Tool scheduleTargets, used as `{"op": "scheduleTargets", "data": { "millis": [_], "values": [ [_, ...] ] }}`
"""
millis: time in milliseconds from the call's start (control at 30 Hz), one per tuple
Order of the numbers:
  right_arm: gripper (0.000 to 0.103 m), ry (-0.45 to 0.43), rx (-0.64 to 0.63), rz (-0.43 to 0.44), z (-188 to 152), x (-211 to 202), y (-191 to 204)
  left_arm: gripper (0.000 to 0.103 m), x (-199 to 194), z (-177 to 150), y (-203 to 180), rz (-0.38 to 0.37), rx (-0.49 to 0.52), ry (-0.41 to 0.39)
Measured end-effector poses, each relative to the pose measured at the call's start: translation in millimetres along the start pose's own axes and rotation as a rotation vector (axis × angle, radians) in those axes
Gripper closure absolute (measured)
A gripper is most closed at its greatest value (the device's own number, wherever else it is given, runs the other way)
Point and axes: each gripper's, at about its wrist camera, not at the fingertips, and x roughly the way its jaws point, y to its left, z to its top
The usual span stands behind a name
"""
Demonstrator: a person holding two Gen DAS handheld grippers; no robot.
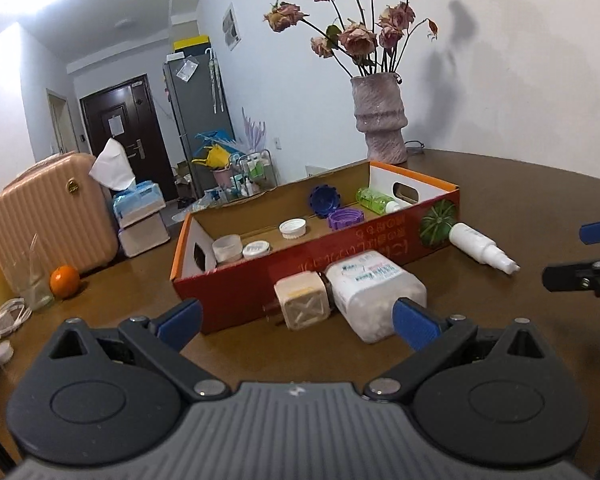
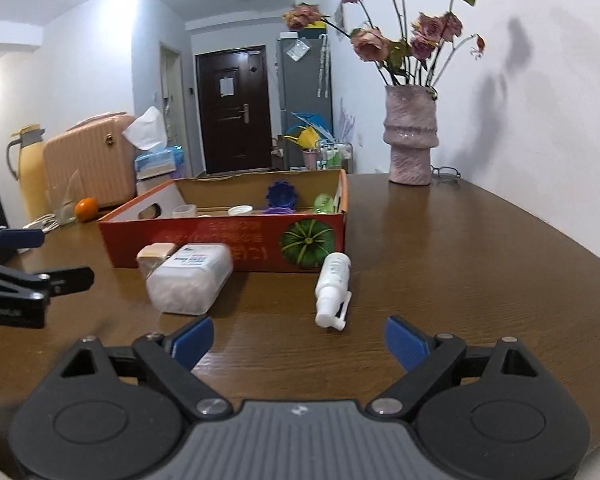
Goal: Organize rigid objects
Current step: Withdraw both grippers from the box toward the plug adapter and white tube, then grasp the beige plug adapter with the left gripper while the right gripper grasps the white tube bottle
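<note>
A red cardboard box stands on the brown table and holds several caps, small jars and a green bottle. In front of it a white jar with a beige square cap lies on its side. My left gripper is open, with the jar just ahead between its blue fingers, untouched. A white spray bottle lies by the box's right corner. My right gripper is open just short of the bottle's nozzle, with nothing held.
A pink vase of dried roses stands at the table's far side, with eyeglasses beside it. An orange, a clear glass and a white cable sit at the left edge. A suitcase stands beyond.
</note>
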Motion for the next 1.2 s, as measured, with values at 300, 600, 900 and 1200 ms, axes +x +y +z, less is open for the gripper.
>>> {"op": "scheduleTargets", "data": {
  "millis": [300,600,900,1200],
  "values": [
    [0.018,0.02,-0.018,0.005,16.7,30.0,-9.4,0.0,63.6,8.1,12.4,-0.022,-0.121,0.083],
    [0.024,0.08,-0.015,0.009,48.9,92.7,-25.5,0.021,106.9,-0.4,21.3,-0.029,-0.143,0.122],
    [0.051,0.17,-0.031,0.012,49.4,143.5,-20.7,0.042,128.6,-0.7,25.9,-0.117,-0.184,0.15],
    [0.076,0.181,-0.049,0.01,41.7,150.5,-21.1,0.042,126.7,-2.0,24.9,-0.099,-0.185,0.154]
  ]
}}
